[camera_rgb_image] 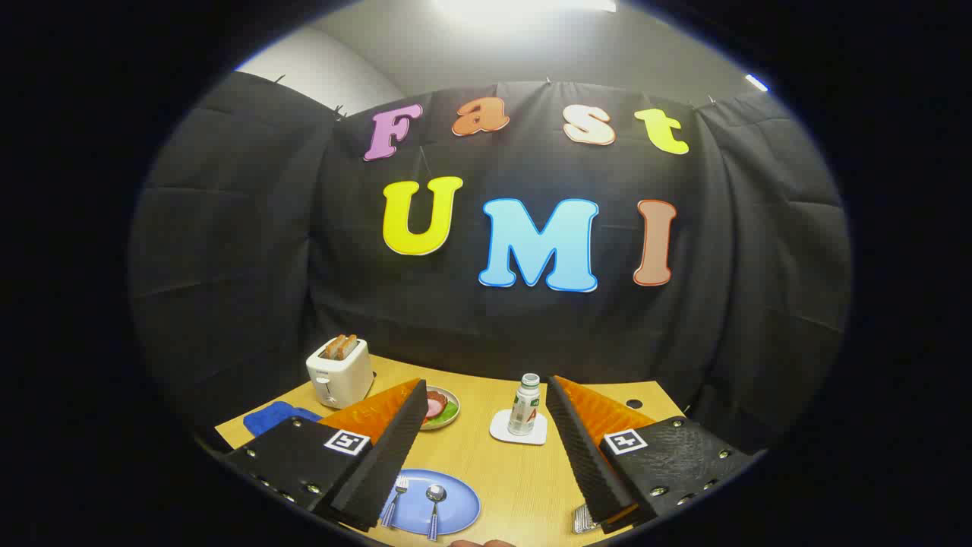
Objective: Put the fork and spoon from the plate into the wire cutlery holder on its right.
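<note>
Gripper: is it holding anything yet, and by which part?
Nothing is held. The gripper is open above the table; fork and spoon lie on the blue plate.

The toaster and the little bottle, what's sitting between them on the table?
In the gripper view, a small plate of food sits between the toaster and the bottle, partly hidden behind one of the open gripper's fingers.
</note>
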`<state>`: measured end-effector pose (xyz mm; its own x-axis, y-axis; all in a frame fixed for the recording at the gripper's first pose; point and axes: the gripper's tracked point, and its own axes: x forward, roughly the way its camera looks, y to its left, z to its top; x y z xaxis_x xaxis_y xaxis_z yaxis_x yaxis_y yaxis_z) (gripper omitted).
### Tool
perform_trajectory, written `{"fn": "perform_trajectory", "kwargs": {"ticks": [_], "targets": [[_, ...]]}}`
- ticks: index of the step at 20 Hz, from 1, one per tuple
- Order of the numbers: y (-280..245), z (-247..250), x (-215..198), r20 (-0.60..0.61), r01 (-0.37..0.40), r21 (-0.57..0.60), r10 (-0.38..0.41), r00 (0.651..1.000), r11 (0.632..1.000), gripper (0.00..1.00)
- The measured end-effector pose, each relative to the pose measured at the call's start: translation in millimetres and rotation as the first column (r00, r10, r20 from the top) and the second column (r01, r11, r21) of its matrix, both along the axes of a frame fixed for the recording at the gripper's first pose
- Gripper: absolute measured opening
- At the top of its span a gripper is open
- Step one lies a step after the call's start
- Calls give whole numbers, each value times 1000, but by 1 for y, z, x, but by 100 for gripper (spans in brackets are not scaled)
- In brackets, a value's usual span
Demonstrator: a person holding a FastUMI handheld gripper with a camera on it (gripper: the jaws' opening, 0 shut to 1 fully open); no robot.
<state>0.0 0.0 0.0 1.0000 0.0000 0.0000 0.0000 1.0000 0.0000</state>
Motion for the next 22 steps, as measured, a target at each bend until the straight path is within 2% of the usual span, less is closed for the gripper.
{"fn": "perform_trajectory", "kwargs": {"ticks": [4, 12, 17, 22], "targets": [[-9, -1, -2, -5, 20, 21, -20, 1000, 1000, 96], [-5, -14, 6, -33, -2, 34, 3, 999, 999, 96], [8, -35, 10, -112, -58, 20, 60, 992, 998, 97], [19, -71, 17, -242, -99, -2, 96, 965, 995, 96]]}}
